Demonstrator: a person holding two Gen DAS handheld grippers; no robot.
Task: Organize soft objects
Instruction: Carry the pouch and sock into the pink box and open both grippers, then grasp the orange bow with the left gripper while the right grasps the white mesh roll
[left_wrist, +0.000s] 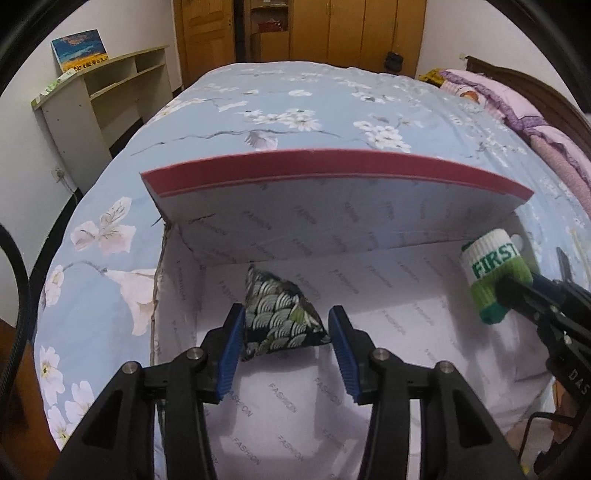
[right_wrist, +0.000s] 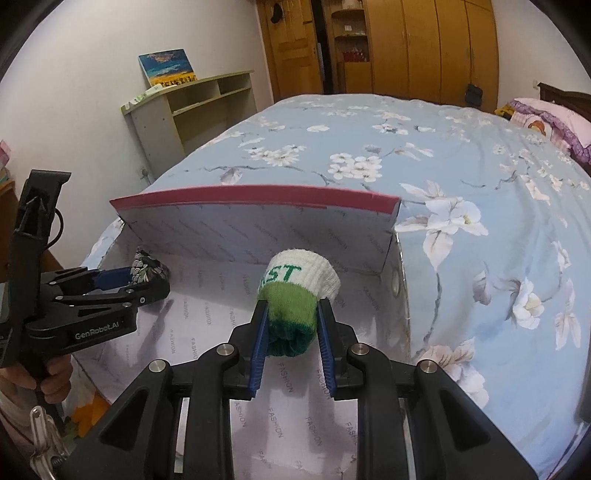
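The left gripper (left_wrist: 286, 334) is partly open around the patterned pouch (left_wrist: 280, 314), which sits on the floor of the box (left_wrist: 369, 291); whether its pads touch is unclear. The right gripper (right_wrist: 290, 332) clamps the rolled sock (right_wrist: 299, 295) above the box, the sock's lettering partly hidden.
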